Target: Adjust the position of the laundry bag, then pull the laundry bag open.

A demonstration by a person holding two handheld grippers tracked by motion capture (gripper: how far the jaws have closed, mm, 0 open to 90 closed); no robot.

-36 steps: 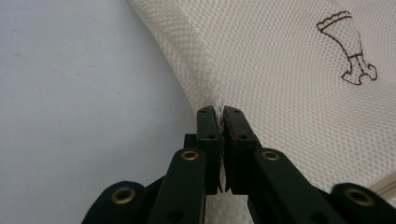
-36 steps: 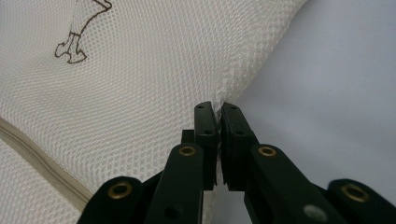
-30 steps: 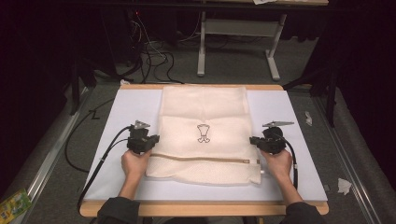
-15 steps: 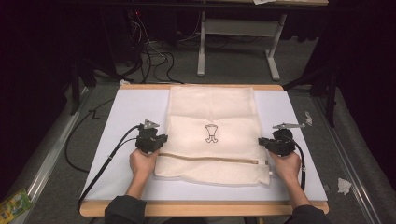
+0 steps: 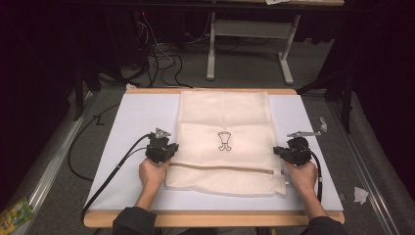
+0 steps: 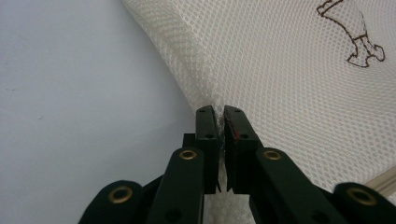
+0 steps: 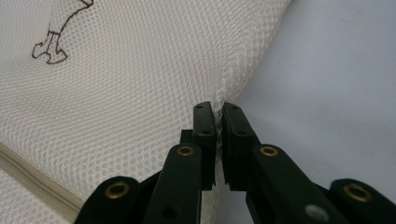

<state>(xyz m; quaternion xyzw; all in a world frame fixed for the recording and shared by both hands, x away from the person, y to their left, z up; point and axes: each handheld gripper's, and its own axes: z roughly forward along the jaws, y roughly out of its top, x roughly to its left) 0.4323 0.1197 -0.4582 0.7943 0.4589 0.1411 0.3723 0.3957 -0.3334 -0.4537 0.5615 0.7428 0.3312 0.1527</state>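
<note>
One mesh bag (image 5: 225, 142) is spread flat on the white mat (image 5: 132, 122), in the middle of the table (image 5: 210, 218). A small brown drawing (image 5: 224, 140) is seen on the bag, and one zipper (image 5: 220, 167) is run across it near the person's side.

The bag's left edge is pinched by the left gripper (image 6: 219, 112), with the jaws squeezed tight on the mesh. The bag's right edge is pinched the same way by the right gripper (image 7: 217, 109).

A second ago the bag lay a little farther off and more to the left. Now it has been pulled nearer to the person and slid to the right, and both hands have been moved back with it. It looks as if the bag is being dragged and set straight on the mat, and the pull may be nearly done, since the near edge is now close to the front of the table.

Counted up: one bag, one zipper, one drawing, two grippers, two hands, one mat.
</note>
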